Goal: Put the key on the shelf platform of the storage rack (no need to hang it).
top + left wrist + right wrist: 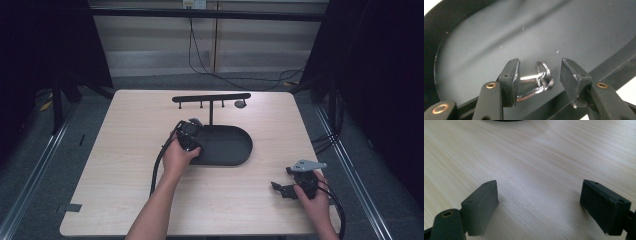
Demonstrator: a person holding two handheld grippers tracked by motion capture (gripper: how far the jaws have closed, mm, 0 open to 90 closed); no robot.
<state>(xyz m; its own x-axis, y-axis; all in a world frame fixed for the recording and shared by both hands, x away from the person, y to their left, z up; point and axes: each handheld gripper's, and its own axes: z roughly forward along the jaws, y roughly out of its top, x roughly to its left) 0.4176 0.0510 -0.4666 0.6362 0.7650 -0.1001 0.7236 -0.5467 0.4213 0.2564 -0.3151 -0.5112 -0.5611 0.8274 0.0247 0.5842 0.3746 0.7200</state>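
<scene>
Over the tray's (pixel 235 150) left end sits the left tool (pixel 189 134), tilted down into the tray. Left gripper view: a metal key ring (pixel 536 82) lies on the tray floor near the rim, between the two pads. Left pad touches the ring's left end; right pad stands clear of it with a visible gap. Jaws narrow but not clamped on the ring. Ring is flat on the tray, not lifted.

Behind the tray, a black rack (pixel 211 98) rises on a post from the tray's back edge; a small grey object hangs at its right end, too small to identify.

Right of the tray and nearer the person, well apart from it, the right tool (pixel 282 190) rests on the counter (pixel 130 150). Its jaws stand wide, bare wood between them.
</scene>
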